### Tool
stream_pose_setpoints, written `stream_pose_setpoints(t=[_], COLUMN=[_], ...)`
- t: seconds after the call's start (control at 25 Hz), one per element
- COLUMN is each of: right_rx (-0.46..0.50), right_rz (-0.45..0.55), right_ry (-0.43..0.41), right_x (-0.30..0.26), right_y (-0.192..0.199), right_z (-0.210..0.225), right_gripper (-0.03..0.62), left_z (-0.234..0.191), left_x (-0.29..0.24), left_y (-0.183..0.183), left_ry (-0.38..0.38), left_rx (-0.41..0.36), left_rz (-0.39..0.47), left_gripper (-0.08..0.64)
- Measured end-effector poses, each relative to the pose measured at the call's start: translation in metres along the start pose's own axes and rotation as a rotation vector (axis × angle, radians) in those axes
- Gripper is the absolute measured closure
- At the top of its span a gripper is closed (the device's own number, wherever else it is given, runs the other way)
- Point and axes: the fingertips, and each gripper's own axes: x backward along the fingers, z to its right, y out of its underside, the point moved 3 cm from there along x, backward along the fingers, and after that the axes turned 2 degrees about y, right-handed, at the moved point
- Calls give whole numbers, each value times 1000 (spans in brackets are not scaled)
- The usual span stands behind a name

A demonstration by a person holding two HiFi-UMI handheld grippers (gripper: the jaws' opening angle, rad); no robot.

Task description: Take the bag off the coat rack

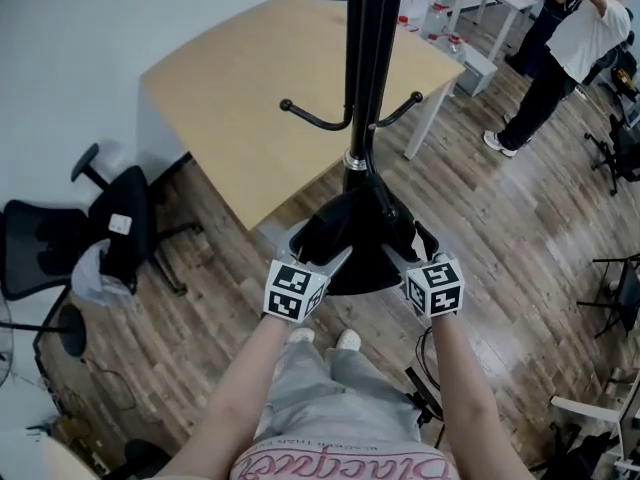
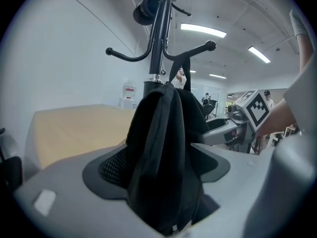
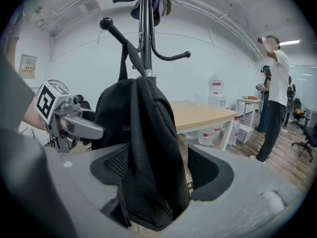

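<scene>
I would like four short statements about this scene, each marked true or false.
1. The strap of the bag hangs over a hook of the coat rack. True.
2. The bag is red. False: it is black.
3. The bag is between the fingers of the right gripper. True.
4. In the head view an office chair stands right of the rack. False: the office chair stands at the left.

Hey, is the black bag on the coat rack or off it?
On: its strap loops over a hook of the coat rack, and the bag hangs below.
</scene>
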Motion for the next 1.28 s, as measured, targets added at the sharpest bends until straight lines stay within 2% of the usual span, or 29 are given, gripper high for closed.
stream_pose_setpoints(t=[0.16, 0.28, 0.44, 0.68, 0.76, 0.84, 1.08, 1.28], right_rx=[28, 38, 66, 42, 25, 8, -9, -47], right_rz=[-20, -26, -40, -40, -34, -36, -31, -31], right_ry=[-60, -111, -146, -133, -131, -133, -94, -99], right_x=[-16, -24, -35, -51, -51, -51, -44, -31], right_y=[11, 18, 24, 27, 27, 29, 26, 25], right_z=[1, -1, -1, 3, 6, 8, 3, -1], right_gripper=[244, 244, 255, 328, 360, 421, 502, 528], left_z=[-3, -6, -10, -11, -14, -17, -19, -11], left_x=[-14, -22, -30, -39, -39, -36, -29, -18], left_y=[14, 24, 31, 33, 34, 34, 29, 21], left_ry=[-33, -54, -66, -94, -109, -122, -100, -83], left_rx=[-3, -13, -10, -5, 6, 20, 108, 133], left_rz=[-42, -73, -75, -67, -66, -64, -42, -21], left_gripper=[180, 233, 241, 255, 301, 386, 447, 474])
